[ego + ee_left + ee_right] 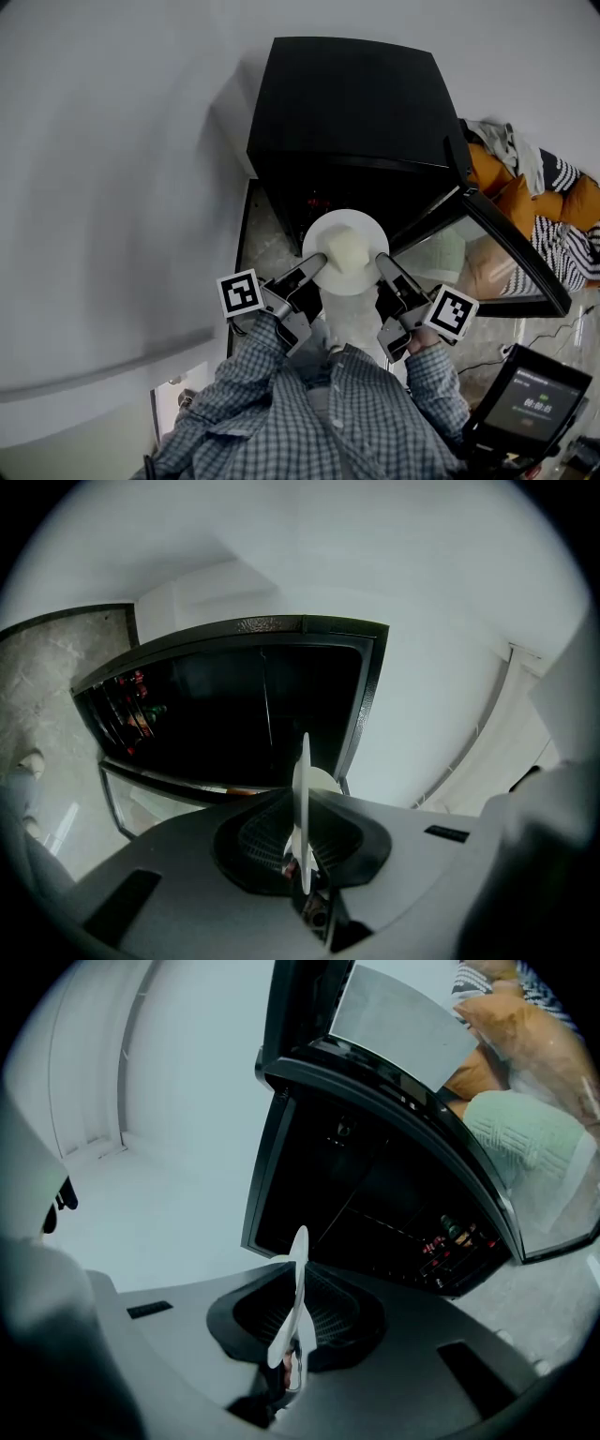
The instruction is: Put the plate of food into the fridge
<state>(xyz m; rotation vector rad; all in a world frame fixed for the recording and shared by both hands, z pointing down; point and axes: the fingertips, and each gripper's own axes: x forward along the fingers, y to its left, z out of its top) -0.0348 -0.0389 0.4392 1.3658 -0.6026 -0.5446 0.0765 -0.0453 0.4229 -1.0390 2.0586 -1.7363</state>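
Note:
A white plate (330, 242) carrying a pale block of food (347, 251) hangs in front of the open black fridge (349, 112). My left gripper (317, 266) is shut on the plate's left rim, and my right gripper (382, 263) is shut on its right rim. In the left gripper view the plate (302, 803) shows edge-on between the pads, with the dark fridge interior (234, 719) right ahead. In the right gripper view the plate rim (296, 1297) is likewise pinched edge-on, the fridge opening (375, 1204) beyond it.
The fridge's glass door (487, 267) stands swung open to the right. Small bottles (455, 1234) sit on a shelf inside. Orange and striped cushions (539, 202) lie at right. A white wall (112, 187) fills the left. A device with a lit screen (532, 403) is at lower right.

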